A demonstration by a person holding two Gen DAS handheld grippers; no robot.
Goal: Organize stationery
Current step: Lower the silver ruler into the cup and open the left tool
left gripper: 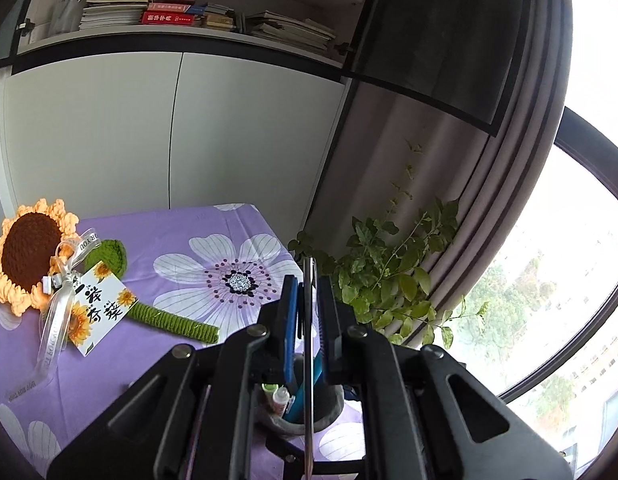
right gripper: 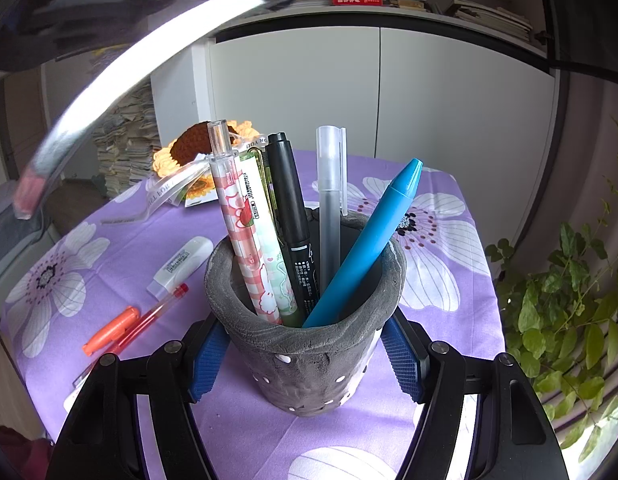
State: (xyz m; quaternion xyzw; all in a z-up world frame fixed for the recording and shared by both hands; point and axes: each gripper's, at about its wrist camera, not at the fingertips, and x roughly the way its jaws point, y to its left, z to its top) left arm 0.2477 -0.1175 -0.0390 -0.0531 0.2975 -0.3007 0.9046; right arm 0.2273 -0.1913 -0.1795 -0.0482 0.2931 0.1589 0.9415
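Observation:
My left gripper [left gripper: 307, 280] is shut on a thin clear ruler [left gripper: 308, 344], held edge-on and upright above the grey pen cup [left gripper: 305, 420]. In the right wrist view the ruler [right gripper: 121, 68] arcs across the upper left, above the cup. My right gripper [right gripper: 305, 360] is shut on the grey cup [right gripper: 309, 356], one blue pad on each side. The cup holds several pens: a pink checked pen [right gripper: 241, 220], a black marker [right gripper: 293, 220], a frosted pen [right gripper: 329, 192] and a blue pen [right gripper: 369, 240].
On the purple flowered cloth [right gripper: 449, 280] lie a white correction tape [right gripper: 181, 266], a red pen [right gripper: 149, 320] and an orange highlighter [right gripper: 109, 330] left of the cup. A crocheted sunflower [left gripper: 33, 256] with a card lies at the back. A potted plant [right gripper: 569, 300] stands past the table's right edge.

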